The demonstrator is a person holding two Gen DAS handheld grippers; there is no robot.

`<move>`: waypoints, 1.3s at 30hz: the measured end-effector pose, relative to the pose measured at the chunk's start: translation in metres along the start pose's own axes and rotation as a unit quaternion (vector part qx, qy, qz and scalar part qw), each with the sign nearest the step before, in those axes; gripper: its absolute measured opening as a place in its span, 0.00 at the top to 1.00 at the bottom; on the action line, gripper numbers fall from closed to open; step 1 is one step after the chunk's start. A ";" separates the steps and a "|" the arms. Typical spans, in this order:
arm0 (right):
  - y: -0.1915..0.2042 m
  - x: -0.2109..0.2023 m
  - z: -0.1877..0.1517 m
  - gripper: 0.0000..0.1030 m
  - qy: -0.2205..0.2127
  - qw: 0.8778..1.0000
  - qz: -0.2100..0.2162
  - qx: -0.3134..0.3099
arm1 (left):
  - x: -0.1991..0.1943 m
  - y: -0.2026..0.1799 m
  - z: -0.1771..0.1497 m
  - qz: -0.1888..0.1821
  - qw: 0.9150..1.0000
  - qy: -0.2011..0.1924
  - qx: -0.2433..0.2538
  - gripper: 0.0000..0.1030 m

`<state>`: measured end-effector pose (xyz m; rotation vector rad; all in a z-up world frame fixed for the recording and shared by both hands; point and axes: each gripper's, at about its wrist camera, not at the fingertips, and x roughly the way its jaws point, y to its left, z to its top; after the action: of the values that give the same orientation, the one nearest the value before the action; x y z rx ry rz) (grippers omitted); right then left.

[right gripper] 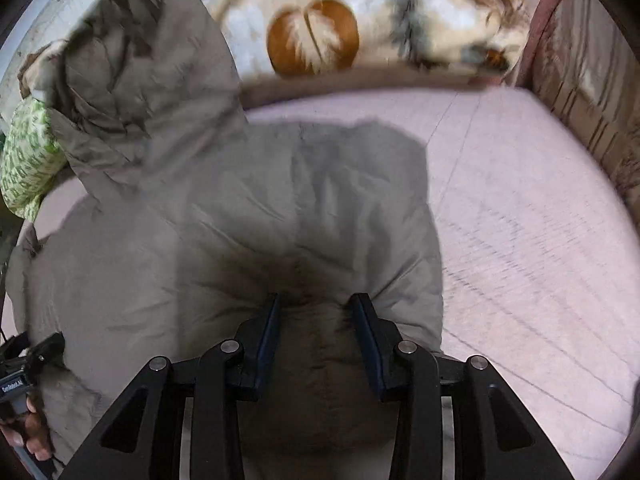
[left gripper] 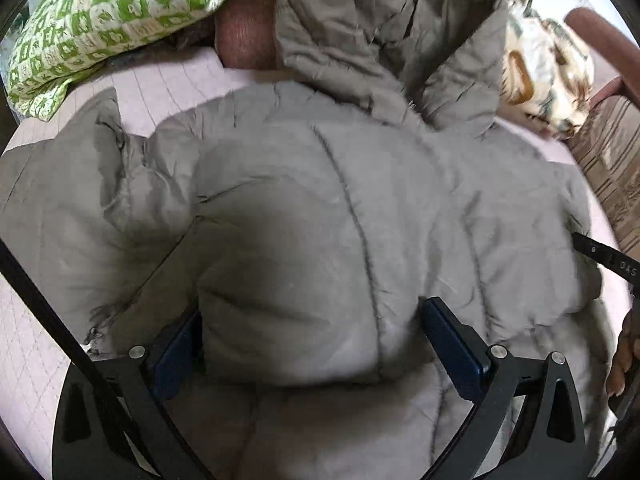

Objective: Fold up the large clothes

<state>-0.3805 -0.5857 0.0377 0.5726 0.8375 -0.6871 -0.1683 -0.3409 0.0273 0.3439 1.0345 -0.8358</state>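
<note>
Left wrist view shows our left hand-held gripper (left gripper: 312,344) with its jaws spread wide around a puffy fold of the grey padded jacket (left gripper: 320,184), which lies across the pink bed sheet (left gripper: 168,88), its hood toward the green pillow (left gripper: 92,20). Right of that, our right hand-held gripper (right gripper: 316,312) pinches a bunched fold at the jacket's near edge. We judge a fold is being laid down; next we should let go and smooth it.

Both grippers have black linked arms, silver pivot screws and dark-blue padded fingers (right gripper: 370,344).
</note>
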 end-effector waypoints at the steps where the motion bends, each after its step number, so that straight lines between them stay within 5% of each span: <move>1: 0.006 -0.013 -0.001 0.60 -0.013 1.000 0.015 -0.001 | -0.005 0.003 0.001 0.000 1.000 -0.007 -0.001 0.00; 8: 0.055 -0.054 -0.039 0.59 -0.060 0.996 0.068 -0.016 | -0.039 0.012 -0.004 0.014 0.999 -0.052 -0.001 0.00; 16: 0.063 0.003 -0.053 0.56 0.019 0.999 0.041 -0.012 | -0.006 0.021 -0.011 0.012 1.000 0.006 0.007 0.00; 21: 0.069 -0.023 -0.048 0.55 -0.018 0.998 0.059 -0.022 | -0.043 0.036 0.004 0.001 0.999 -0.043 -0.014 0.00; 28: 0.076 -0.053 -0.052 0.51 -0.066 0.990 0.121 -0.025 | -0.086 0.112 0.021 0.022 0.991 -0.095 -0.095 0.00; 34: 0.084 -0.053 -0.061 0.51 -0.063 0.990 0.119 -0.047 | -0.091 0.220 0.005 0.029 0.970 -0.093 -0.221 0.00; 39: 0.087 -0.055 -0.062 0.51 -0.068 0.989 0.121 -0.056 | -0.099 0.302 -0.022 0.001 0.936 -0.106 -0.334 0.00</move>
<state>-0.3717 -0.4689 0.0647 0.5099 0.6609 -0.4498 0.0201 -0.0870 0.0644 -0.3194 1.0484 -0.4631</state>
